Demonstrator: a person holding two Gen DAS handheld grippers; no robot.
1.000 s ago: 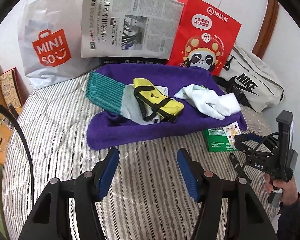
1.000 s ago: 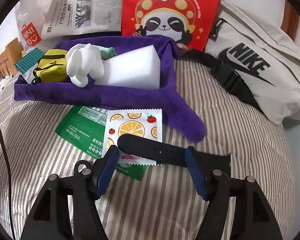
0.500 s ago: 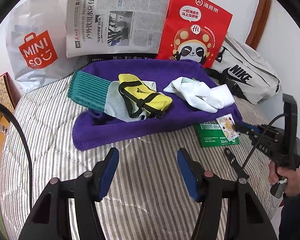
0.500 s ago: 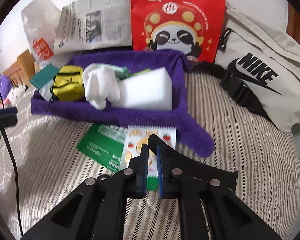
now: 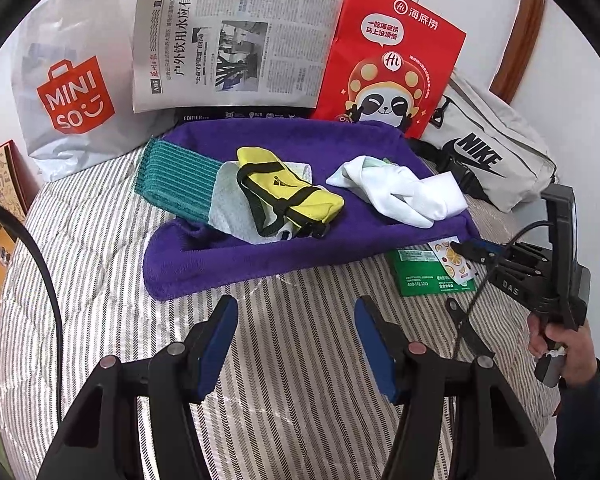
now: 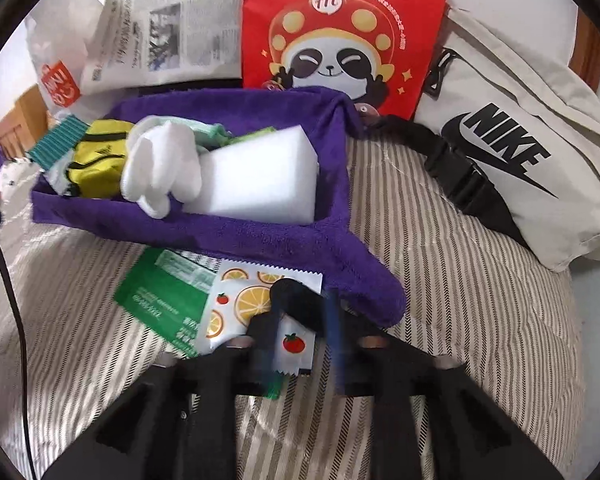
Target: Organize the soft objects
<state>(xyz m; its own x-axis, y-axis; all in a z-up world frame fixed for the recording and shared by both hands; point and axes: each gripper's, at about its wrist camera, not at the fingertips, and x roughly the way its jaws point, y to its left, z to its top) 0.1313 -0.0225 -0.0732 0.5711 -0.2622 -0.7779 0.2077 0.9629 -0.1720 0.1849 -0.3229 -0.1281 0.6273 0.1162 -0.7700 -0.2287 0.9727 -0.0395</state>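
Observation:
A purple towel tray (image 5: 228, 256) on the striped bed holds a teal cloth (image 5: 176, 176), a yellow pouch (image 5: 296, 196), white socks (image 5: 396, 192) and a white sponge block (image 6: 260, 176). In front of its near right corner lie a green packet (image 6: 160, 296) and a fruit-print packet (image 6: 248, 300), with a black strap (image 6: 300, 300) across them. My right gripper (image 6: 302, 320) hovers low over these; its blurred jaws are opening, with the strap between them. My left gripper (image 5: 296, 304) is open over bare bedding, nothing between its fingers.
A Miniso bag (image 5: 72, 96), a newspaper (image 5: 236, 44) and a red panda bag (image 5: 388, 60) stand against the wall behind the tray. A grey Nike bag (image 6: 512, 148) with a black buckle strap lies at the right. A person's hand (image 5: 560, 344) holds the right gripper's handle.
The right jaws stood wide a second ago, closed tight over the strap half a second ago, and are apart again now. The left gripper has hardly moved.

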